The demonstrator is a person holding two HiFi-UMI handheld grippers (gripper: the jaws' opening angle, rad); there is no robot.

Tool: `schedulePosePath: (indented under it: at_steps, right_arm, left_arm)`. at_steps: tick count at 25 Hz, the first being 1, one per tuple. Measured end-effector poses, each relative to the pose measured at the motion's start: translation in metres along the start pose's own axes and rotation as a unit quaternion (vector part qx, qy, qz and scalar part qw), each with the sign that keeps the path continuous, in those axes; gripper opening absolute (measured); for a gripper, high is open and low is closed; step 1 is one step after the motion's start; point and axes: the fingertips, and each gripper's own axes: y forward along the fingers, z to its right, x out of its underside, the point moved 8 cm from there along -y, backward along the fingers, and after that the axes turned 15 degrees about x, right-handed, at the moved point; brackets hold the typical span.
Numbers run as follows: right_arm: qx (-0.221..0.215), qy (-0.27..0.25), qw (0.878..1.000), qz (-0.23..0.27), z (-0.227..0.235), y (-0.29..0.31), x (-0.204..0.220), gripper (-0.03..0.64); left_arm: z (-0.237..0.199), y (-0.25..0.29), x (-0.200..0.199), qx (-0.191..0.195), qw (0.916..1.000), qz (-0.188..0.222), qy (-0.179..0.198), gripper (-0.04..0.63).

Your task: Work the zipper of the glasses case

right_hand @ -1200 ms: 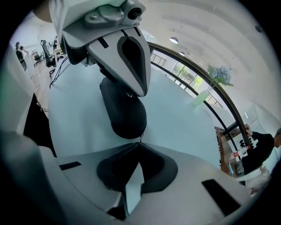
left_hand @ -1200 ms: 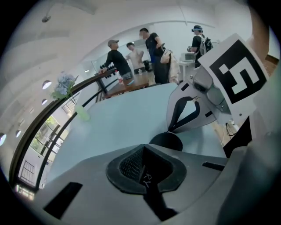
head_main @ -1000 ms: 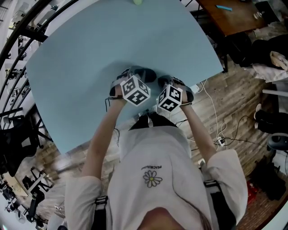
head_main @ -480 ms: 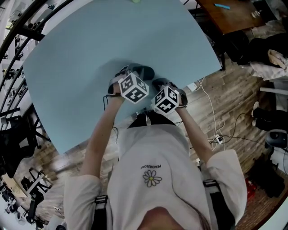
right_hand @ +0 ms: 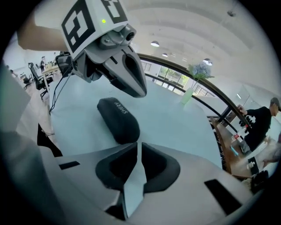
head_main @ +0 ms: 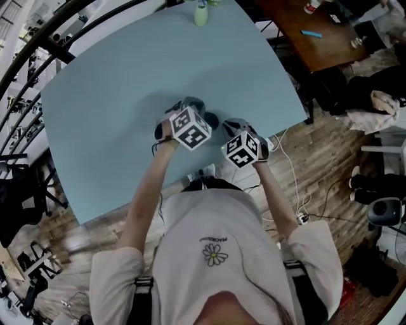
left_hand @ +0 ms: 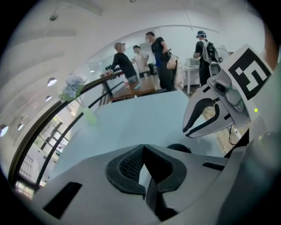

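The glasses case (right_hand: 117, 119) is a dark oblong pouch lying on the light blue table (head_main: 114, 89). In the head view only its end (head_main: 211, 119) shows past the left gripper's marker cube. My left gripper (head_main: 185, 113) hovers over the case, jaws shut and empty; in its own view the pads (left_hand: 131, 165) meet and a sliver of the case (left_hand: 178, 148) peeks beyond. My right gripper (right_hand: 138, 151) is just to the right of the case near the table's front edge, shut with nothing between its pads. Each gripper sees the other: the right gripper (left_hand: 206, 115), the left gripper (right_hand: 125, 72).
A pale green vase with flowers (head_main: 200, 14) stands at the table's far edge. A brown table (head_main: 317, 32) and several people (left_hand: 153, 57) are beyond it. Cables (head_main: 298, 165) lie on the wooden floor at the right. A dark railing (left_hand: 52, 127) runs behind.
The head view has tilted, bringing the vase into sight. Both grippers remain shut by the case; the right one has drawn slightly away from the left, toward the front edge.
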Motion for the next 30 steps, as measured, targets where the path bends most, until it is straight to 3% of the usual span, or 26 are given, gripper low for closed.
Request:
schedulePosePath:
  at_steps: [5,9,11,13,18,20,22,27,30]
  right_arm:
    - [0.042,0.014,0.997,0.062,0.048,-0.012,-0.042,0.021]
    - [0.089,0.036,0.985,0.143,0.094,-0.022,-0.095,0.020]
    - [0.108,0.053,0.975,0.188,0.111,-0.034,-0.120,0.020]
    - [0.117,0.068,0.962,0.235,0.120,-0.050,-0.142,0.020]
    - [0.126,0.113,0.927,0.335,0.114,-0.087,-0.183,0.009]
    - [0.130,0.121,0.915,0.363,0.104,-0.098,-0.195,0.009]
    - [0.137,0.123,0.903,0.387,0.094,-0.108,-0.202,0.009]
    - [0.121,0.153,0.881,0.431,0.073,-0.123,-0.215,0.009]
    - [0.109,0.152,0.883,0.431,0.063,-0.123,-0.214,0.009]
  left_arm:
    - [-0.022,-0.055,-0.031,-0.065,0.9944,0.078,-0.028,0.014]
    - [-0.040,-0.118,-0.055,-0.138,0.9743,0.172,-0.046,0.014]
    - [-0.043,-0.150,-0.060,-0.172,0.9568,0.225,-0.066,0.014]
    - [-0.042,-0.182,-0.059,-0.206,0.9332,0.279,-0.092,0.014]
    - [-0.022,-0.249,-0.031,-0.291,0.8614,0.391,-0.143,0.013]
    - [-0.011,-0.267,-0.017,-0.321,0.8334,0.421,-0.161,0.012]
    - [0.000,-0.278,-0.003,-0.345,0.8110,0.439,-0.175,0.012]
    - [0.023,-0.292,0.022,-0.389,0.7776,0.461,-0.178,0.013]
    - [0.031,-0.291,0.032,-0.403,0.7735,0.454,-0.183,0.013]
